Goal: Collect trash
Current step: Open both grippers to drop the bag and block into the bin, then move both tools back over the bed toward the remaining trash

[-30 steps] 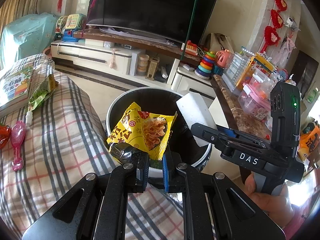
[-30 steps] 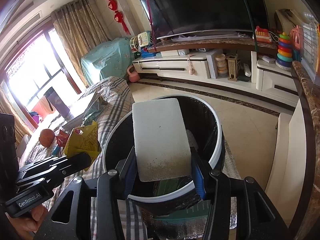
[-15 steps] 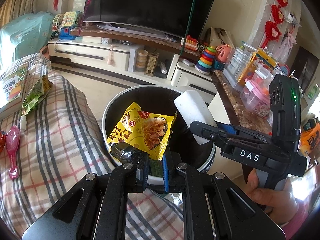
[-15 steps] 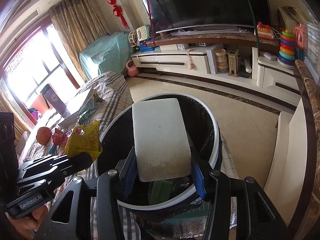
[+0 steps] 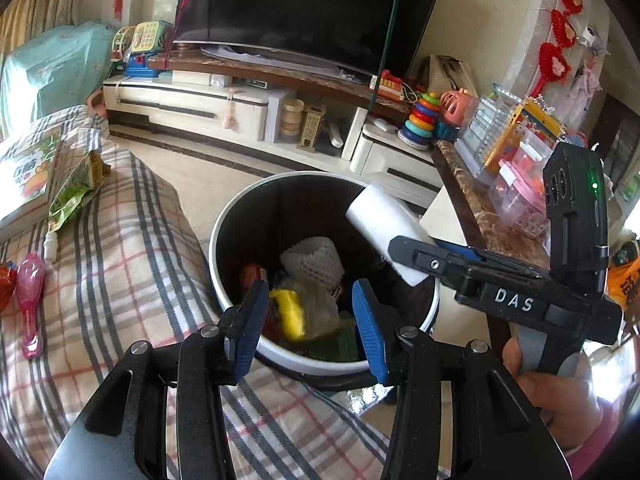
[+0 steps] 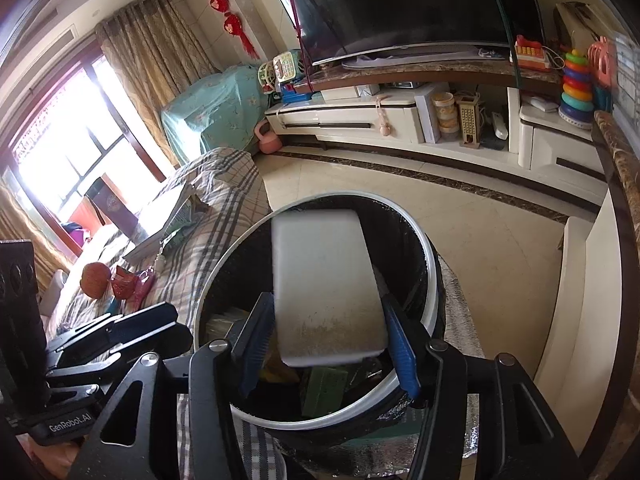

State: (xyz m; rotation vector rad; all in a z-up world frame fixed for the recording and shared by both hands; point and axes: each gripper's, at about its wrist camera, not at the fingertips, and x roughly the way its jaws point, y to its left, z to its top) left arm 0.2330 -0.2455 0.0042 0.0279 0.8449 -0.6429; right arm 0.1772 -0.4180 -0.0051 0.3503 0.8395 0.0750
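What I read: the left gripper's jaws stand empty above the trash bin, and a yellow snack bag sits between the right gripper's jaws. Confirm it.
Wrong: between the jaws of the right gripper sits a white foam block, not a yellow snack bag, as the right wrist view shows. Both grippers' jaws have just been opening; the left gripper is empty above the trash bin.

My left black two-finger gripper with blue pads (image 5: 306, 322) points steeply downward, its jaws just opened and holding nothing. My right black blue-padded gripper (image 6: 326, 336) tilts down alike, jaws just widening, pads flanking a white foam block (image 6: 324, 280). My right hand (image 5: 560, 396) grasps its handle.
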